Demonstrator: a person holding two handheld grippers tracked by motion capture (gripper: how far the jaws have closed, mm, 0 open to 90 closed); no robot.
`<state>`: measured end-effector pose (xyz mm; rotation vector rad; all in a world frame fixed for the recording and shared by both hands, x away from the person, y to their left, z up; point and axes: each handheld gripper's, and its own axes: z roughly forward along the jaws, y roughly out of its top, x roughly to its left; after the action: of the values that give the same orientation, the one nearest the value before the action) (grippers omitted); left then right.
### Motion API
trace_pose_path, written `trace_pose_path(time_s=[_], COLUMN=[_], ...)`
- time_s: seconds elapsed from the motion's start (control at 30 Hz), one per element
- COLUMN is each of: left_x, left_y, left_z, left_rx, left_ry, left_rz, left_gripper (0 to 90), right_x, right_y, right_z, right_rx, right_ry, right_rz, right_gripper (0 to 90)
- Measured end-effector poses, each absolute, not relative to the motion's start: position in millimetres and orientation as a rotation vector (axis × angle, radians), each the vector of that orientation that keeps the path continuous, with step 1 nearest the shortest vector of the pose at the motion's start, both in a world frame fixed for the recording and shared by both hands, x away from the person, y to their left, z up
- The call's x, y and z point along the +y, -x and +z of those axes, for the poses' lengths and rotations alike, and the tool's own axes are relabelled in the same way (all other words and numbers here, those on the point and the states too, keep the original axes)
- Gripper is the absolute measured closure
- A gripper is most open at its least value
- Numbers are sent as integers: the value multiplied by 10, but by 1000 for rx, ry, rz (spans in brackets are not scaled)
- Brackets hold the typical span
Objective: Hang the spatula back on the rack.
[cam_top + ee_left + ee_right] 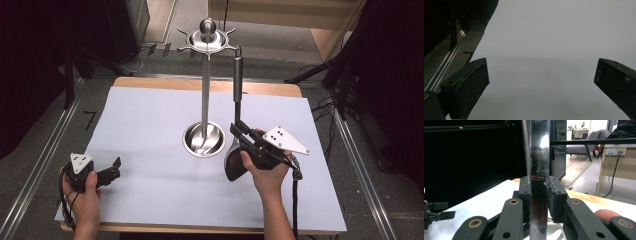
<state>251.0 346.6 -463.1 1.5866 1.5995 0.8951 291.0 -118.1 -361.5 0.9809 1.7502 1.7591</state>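
- Left gripper (pixel 116 169) near tabletop's (pixel 150 120) front-left edge, jaws spread wide, nothing btwn.
- Right gripper (pixel 239 131) pinching black ladle (pixel 236 110) on its handle.
- Ladle hangs upright from steel rack (pixel 205 85), bowl low, just right of rack's base.

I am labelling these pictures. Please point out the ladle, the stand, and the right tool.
ladle (pixel 233 162): high view, black bowl.
stand (pixel 205 85): high view, upright pole.
right tool (pixel 539 187): right gripper view, between its fingertips, closed on the ladle handle.
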Motion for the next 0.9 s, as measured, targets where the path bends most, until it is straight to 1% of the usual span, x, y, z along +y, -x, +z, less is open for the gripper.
trace_pose_path(time_s=[0.9], left_x=[3464], left_y=[-2509], left_z=[-4631], left_rx=[1600], left_ry=[-1584], left_rz=[897], left_gripper=[4], right_x=[-1136], right_y=[-2971], right_z=[-3658], right_rx=[1749], right_ry=[-969], right_rz=[1758], right_gripper=[765])
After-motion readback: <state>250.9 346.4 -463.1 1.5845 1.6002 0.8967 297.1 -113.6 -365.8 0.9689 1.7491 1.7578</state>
